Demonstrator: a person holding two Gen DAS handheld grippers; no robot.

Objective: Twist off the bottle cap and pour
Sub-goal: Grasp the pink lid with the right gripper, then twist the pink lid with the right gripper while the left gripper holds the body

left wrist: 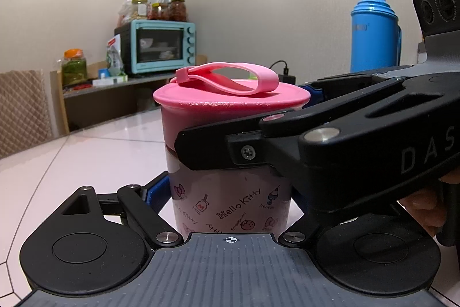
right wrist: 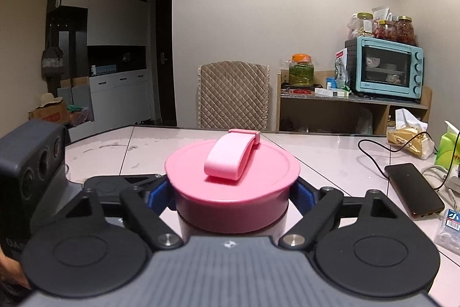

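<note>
A: Where do the jaws stand?

B: The right gripper (right wrist: 233, 196) has its blue pads clamped on the skirt of the wide pink plastic screw cap (right wrist: 232, 180), one pad at nine o'clock of the cap, the other at three. The left gripper (left wrist: 227, 199) is clamped lower down, on the printed pink cartoon bottle body (left wrist: 230, 200).

A: And the bottle itself?

B: Upright on the glossy white table (left wrist: 86, 151), directly ahead of both cameras. A soft pink loop strap (right wrist: 231, 157) lies folded across the cap top.

A: How will it handle?

B: My guess: stiff smooth plastic, slippery under the pads, and dark contents suggest some weight. Grip the cap's side wall, never the floppy strap. Beyond, a black phone (right wrist: 414, 190) lies at two o'clock.
</note>
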